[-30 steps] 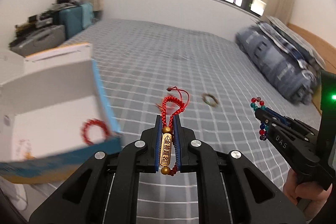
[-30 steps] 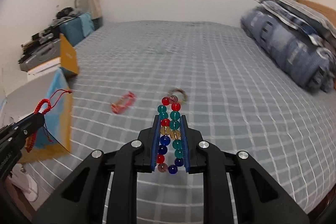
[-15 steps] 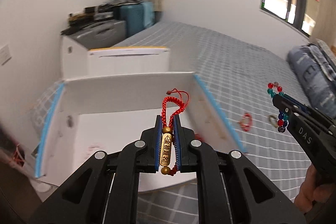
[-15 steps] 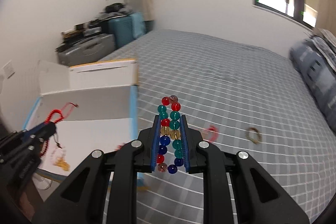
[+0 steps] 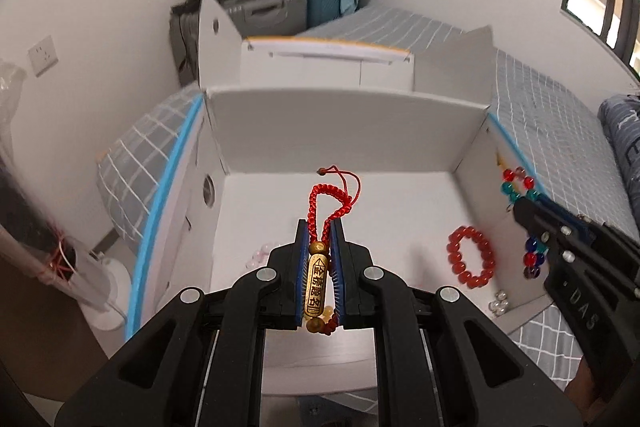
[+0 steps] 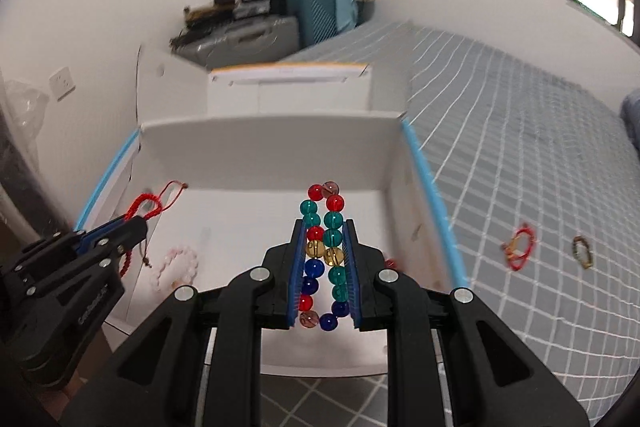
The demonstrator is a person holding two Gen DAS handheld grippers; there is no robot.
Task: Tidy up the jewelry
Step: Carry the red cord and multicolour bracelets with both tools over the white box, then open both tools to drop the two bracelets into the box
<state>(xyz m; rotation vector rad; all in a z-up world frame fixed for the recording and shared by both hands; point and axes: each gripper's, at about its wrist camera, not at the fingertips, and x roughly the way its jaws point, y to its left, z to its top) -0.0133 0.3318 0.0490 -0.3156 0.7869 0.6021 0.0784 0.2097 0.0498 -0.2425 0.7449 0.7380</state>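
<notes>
Low in the left wrist frame, the left gripper (image 5: 319, 259) is clamped on a red cord bracelet (image 5: 325, 223) whose gold tube bead carries engraved Chinese characters, too small to read. At the right edge, the right gripper (image 5: 520, 211) shows the letters "DAS". Centre of the right wrist frame, that gripper (image 6: 322, 267) is closed on a multicoloured bead bracelet (image 6: 322, 251). A second ago both pointed across the bed; now both hang over the white box (image 5: 344, 131), where a red bead bracelet (image 5: 471, 261) lies at the right. Two more bracelets (image 6: 518, 247) lie on the checked bedspread (image 6: 520, 155).
</notes>
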